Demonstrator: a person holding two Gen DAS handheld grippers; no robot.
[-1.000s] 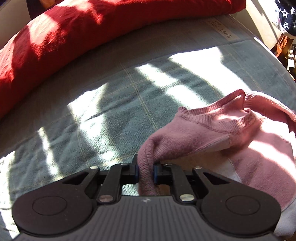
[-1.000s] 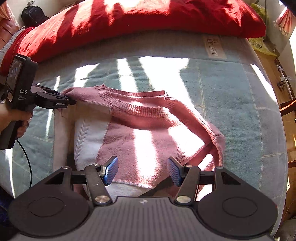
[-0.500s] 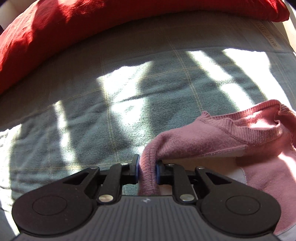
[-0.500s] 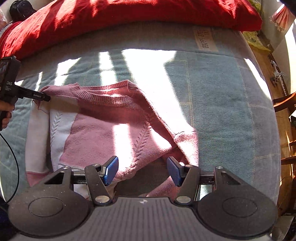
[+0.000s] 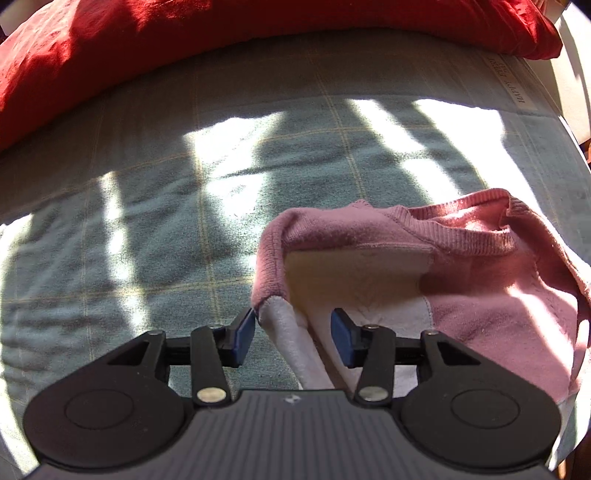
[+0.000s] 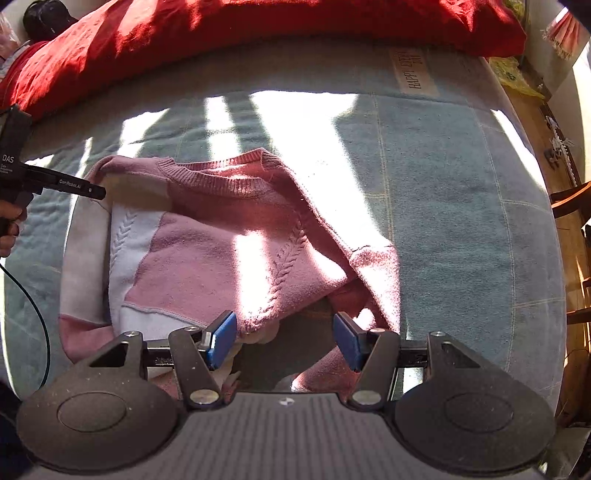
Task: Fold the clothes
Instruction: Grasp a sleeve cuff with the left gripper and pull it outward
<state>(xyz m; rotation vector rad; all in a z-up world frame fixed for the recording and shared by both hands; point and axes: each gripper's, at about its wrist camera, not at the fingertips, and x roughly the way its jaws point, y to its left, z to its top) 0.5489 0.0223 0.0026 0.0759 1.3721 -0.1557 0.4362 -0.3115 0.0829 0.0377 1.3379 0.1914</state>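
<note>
A pink and white knitted sweater [image 6: 229, 236] lies on the blue-grey bedcover [image 6: 461, 184], neckline toward the pillow. My left gripper [image 5: 292, 334] is open; the sweater's [image 5: 461, 273] folded left shoulder edge and white sleeve run between its blue pads without being pinched. From the right wrist view the left gripper [image 6: 94, 192] sits at the sweater's left shoulder, held by a hand. My right gripper [image 6: 284, 338] is open above the rumpled hem near the right sleeve [image 6: 373, 269], which is folded inward.
A long red pillow [image 6: 258, 26] runs along the far edge of the bed. A black cable [image 6: 35, 314] hangs at the left. Wooden furniture [image 6: 569, 206] and floor stand past the bed's right edge. Bare bedcover [image 5: 147, 240] stretches left of the sweater.
My left gripper, shut on the sweater's shoulder before, has opened and let it go. The sweater was dragged leftward. My right gripper stayed open and shifted toward the hem.
</note>
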